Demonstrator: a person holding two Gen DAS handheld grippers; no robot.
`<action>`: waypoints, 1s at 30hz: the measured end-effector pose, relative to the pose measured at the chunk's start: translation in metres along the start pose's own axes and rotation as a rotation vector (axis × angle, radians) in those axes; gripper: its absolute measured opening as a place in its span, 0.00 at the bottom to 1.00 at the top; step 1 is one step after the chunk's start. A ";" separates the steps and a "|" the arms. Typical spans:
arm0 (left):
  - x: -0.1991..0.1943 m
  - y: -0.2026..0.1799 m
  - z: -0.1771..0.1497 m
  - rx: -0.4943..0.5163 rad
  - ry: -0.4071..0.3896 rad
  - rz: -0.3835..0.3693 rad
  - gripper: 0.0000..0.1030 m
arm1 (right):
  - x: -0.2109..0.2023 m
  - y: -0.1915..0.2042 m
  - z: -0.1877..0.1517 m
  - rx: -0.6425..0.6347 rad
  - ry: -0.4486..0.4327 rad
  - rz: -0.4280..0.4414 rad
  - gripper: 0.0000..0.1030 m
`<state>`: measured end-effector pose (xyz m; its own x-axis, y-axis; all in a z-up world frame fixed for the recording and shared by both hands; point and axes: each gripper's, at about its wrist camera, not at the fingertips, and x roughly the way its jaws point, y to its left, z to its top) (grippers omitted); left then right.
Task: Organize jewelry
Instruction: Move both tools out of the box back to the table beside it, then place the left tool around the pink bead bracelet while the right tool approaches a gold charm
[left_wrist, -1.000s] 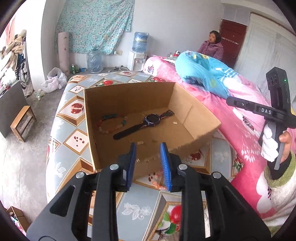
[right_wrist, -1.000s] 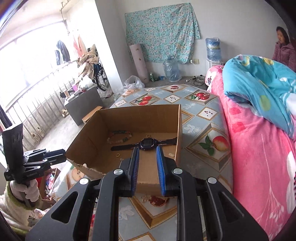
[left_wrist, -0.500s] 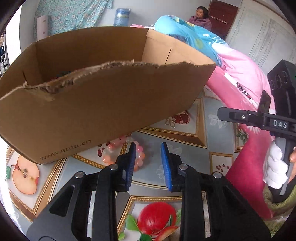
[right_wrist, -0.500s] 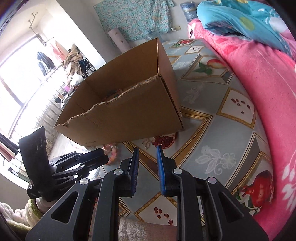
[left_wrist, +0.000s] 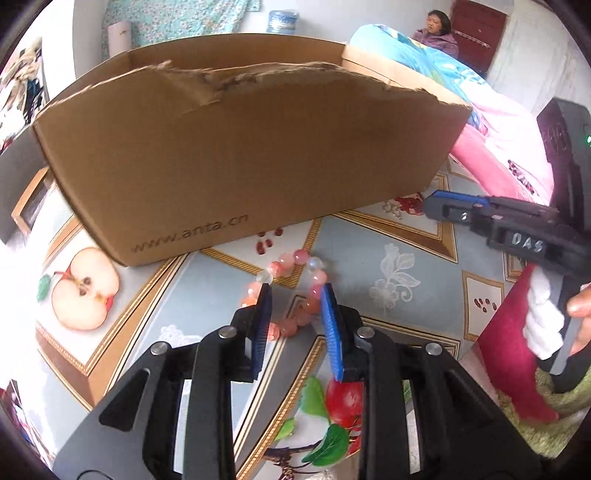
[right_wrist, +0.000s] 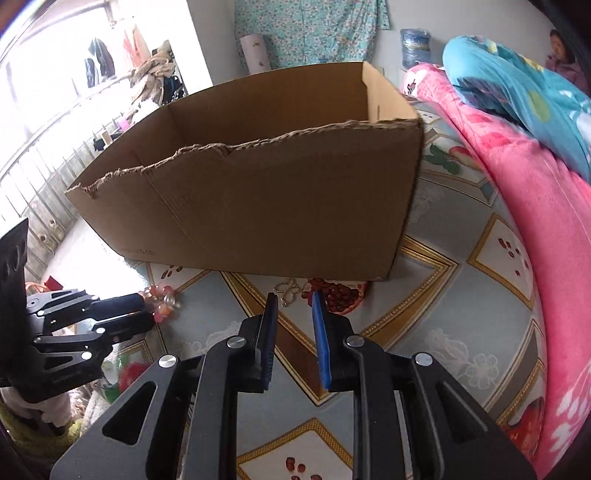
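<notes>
A pink bead bracelet (left_wrist: 301, 255) lies on the fruit-patterned cloth (left_wrist: 362, 243) in front of a brown cardboard box (left_wrist: 240, 147). My left gripper (left_wrist: 295, 295) is open and low over it; the bead ring sits between and around the blue fingertips, with no pad visibly pressing. In the right wrist view the bracelet (right_wrist: 162, 297) shows at the left gripper's (right_wrist: 138, 308) tips. A small silvery jewelry piece (right_wrist: 286, 290) lies by the box (right_wrist: 258, 203) wall. My right gripper (right_wrist: 295, 297) is just short of it, narrowly open and empty. The box's inside is hidden.
A pink blanket (right_wrist: 535, 206) and a blue quilt (right_wrist: 517, 81) border the cloth on the right. A person (left_wrist: 437, 29) sits at the back of the room. A gloved hand (left_wrist: 546, 325) holds the right gripper's handle (left_wrist: 517, 236) at right.
Both grippers have come down from above the box to the cloth in front of it. The watch and bracelet inside the box are out of sight. The pink bracelet now sits at my left fingertips.
</notes>
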<state>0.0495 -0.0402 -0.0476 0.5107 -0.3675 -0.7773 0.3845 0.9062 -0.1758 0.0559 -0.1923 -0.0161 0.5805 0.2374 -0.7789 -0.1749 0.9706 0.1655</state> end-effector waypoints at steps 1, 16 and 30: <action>-0.001 0.002 0.000 -0.009 -0.002 -0.002 0.25 | 0.005 0.003 0.001 -0.017 0.003 -0.013 0.19; -0.005 0.013 -0.004 -0.031 -0.028 -0.007 0.25 | 0.023 0.029 0.003 -0.098 0.039 -0.101 0.14; -0.011 0.019 -0.013 -0.065 -0.044 -0.012 0.25 | 0.003 0.032 -0.012 -0.006 0.104 -0.032 0.04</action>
<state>0.0407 -0.0163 -0.0502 0.5401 -0.3854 -0.7482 0.3407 0.9130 -0.2244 0.0430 -0.1609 -0.0205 0.5000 0.2006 -0.8425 -0.1627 0.9772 0.1361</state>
